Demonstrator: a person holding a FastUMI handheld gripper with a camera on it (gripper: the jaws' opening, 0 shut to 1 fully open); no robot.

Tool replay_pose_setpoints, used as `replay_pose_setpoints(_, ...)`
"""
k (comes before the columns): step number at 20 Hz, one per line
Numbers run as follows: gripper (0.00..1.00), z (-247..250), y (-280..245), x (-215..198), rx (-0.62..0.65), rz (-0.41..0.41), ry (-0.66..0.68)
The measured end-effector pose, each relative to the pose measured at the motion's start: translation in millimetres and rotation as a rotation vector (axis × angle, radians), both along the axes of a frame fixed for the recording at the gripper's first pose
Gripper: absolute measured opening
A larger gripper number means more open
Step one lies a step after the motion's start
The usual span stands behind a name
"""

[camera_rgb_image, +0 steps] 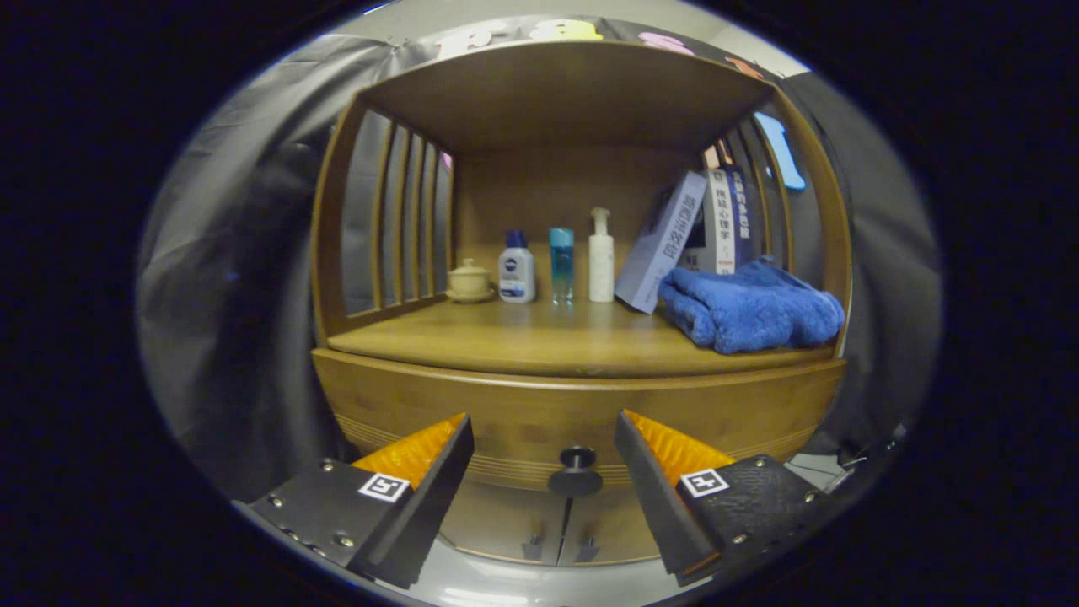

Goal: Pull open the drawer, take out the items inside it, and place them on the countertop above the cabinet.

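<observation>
One dark knob on shut wooden drawer, jaws apart.

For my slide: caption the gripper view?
Open gripper lined up on the closed drawer's knob, below the countertop.

Wood, cloth, plastic and paper, with the gripper held open before the drawer.
The cabinet and drawer front are smooth, satin-finished wood with visible grain; the knob, between the spread fingers, is dark and matt. The towel is fluffy cloth, the bottles glossy plastic, the books smooth paper, the lidded cup glazed.
</observation>
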State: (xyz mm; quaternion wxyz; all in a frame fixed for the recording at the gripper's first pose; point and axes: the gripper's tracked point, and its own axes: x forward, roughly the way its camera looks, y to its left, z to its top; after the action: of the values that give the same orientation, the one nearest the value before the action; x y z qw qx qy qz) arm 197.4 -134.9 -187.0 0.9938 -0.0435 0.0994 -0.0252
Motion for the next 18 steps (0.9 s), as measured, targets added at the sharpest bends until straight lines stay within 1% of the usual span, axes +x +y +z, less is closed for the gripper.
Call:
replay_pose_setpoints(3, 0.85, -29.7, -13.9, 7.4, 0.051, -0.05, 0.067)
replay_pose_setpoints(5, 0.84, -43.2, -17.5, 14.5, 0.085, -0.069, 0.094)
replay_pose_setpoints(6, 0.78, -46.1, -22.2, 14.1, 0.072, -0.095, 0.098)
replay_pose_setpoints(7, 0.73, -48.4, -26.1, 26.8, 0.06, -0.095, 0.09)
replay_pose_setpoints(8, 0.67, -46.4, -23.0, 12.2, 0.052, -0.101, 0.105)
replay_pose_setpoints(9, 0.62, -46.5, -21.8, 7.5, 0.048, -0.101, 0.107)
replay_pose_setpoints(10, 0.62, -53.3, -20.5, 13.7, 0.045, -0.094, 0.125)
replay_pose_setpoints(12, 0.62, -68.5, -19.4, 12.2, 0.042, -0.097, 0.165)
replay_pose_setpoints(13, 0.51, -75.6, -19.7, 26.4, 0.088, -0.108, 0.119)
replay_pose_setpoints(14, 0.4, -74.1, -17.5, 20.5, 0.11, -0.1, 0.133)
replay_pose_setpoints(15, 0.39, -65.6, -17.6, 20.5, 0.145, -0.098, 0.11)
replay_pose_setpoints(18, 0.39, -64.6, -17.8, 18.0, 0.216, -0.11, 0.085)
